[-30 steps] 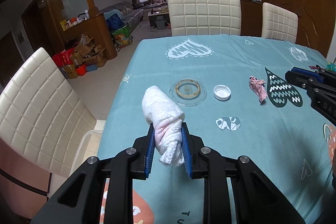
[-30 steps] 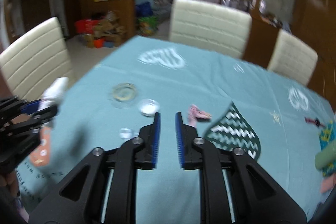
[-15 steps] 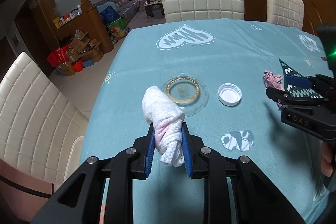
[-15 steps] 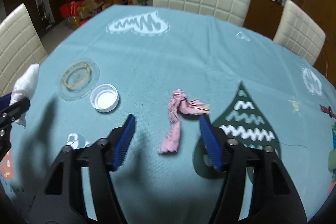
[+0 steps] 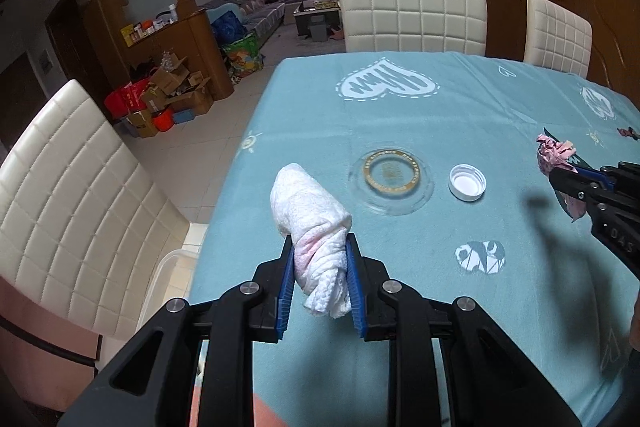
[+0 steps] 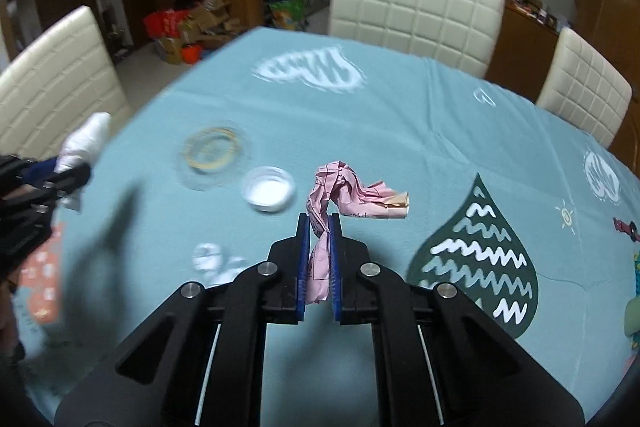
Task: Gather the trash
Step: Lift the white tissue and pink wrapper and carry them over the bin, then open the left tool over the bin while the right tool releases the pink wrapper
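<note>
At lower centre of each view, our left gripper (image 5: pixel 320 279) pinches the crumpled white paper towel (image 5: pixel 312 227) and our right gripper (image 6: pixel 319 259), just closed, clamps the crumpled pink paper wrapper (image 6: pixel 340 199). Both pieces collected, we judge; next, carry them to a bin, none visible.

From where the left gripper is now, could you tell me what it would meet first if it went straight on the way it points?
Probably the clear glass coaster, slightly right of that line. The left gripper, shut on the white tissue wad, points down at the tablecloth; depth is unclear.
</note>
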Demonstrator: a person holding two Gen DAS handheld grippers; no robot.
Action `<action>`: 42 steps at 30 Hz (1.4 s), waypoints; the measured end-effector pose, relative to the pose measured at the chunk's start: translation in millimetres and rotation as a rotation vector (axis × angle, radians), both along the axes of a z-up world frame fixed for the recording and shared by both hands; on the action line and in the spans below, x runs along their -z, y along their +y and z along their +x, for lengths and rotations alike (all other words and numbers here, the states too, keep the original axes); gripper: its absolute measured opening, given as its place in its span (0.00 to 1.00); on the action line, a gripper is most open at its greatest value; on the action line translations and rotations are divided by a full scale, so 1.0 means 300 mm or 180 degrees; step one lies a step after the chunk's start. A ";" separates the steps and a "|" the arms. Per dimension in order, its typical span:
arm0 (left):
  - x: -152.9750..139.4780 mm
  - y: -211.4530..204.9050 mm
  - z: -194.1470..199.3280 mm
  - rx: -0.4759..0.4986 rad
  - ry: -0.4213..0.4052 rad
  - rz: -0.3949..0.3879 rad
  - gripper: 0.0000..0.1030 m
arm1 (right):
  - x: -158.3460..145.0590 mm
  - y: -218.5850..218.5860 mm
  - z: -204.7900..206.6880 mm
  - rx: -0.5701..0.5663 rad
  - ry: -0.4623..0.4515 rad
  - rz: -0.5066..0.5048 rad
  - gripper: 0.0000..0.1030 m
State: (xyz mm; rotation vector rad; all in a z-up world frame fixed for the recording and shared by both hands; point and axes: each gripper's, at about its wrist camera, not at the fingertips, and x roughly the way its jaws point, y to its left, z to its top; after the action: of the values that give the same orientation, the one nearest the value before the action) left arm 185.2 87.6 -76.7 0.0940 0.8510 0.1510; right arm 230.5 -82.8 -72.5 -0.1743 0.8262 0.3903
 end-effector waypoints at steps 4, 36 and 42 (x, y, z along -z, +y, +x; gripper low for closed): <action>-0.046 0.036 -0.093 -0.0048 -0.0116 -0.0043 0.23 | -0.064 0.078 -0.080 -0.0204 -0.0043 0.0099 0.10; -0.042 0.614 -0.382 -0.0903 -0.0263 -0.0149 0.23 | -0.110 0.880 -0.300 -0.1363 -0.0160 -0.0037 0.10; 0.006 0.657 -0.344 -0.0883 -0.0191 -0.0132 0.32 | -0.068 0.935 -0.263 -0.1388 -0.0114 -0.0098 0.10</action>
State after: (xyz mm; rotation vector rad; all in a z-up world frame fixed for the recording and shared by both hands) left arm 82.0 284.5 -78.4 -0.0677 0.8040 0.3943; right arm 151.7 197.7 -52.1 -0.3919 0.7568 0.7816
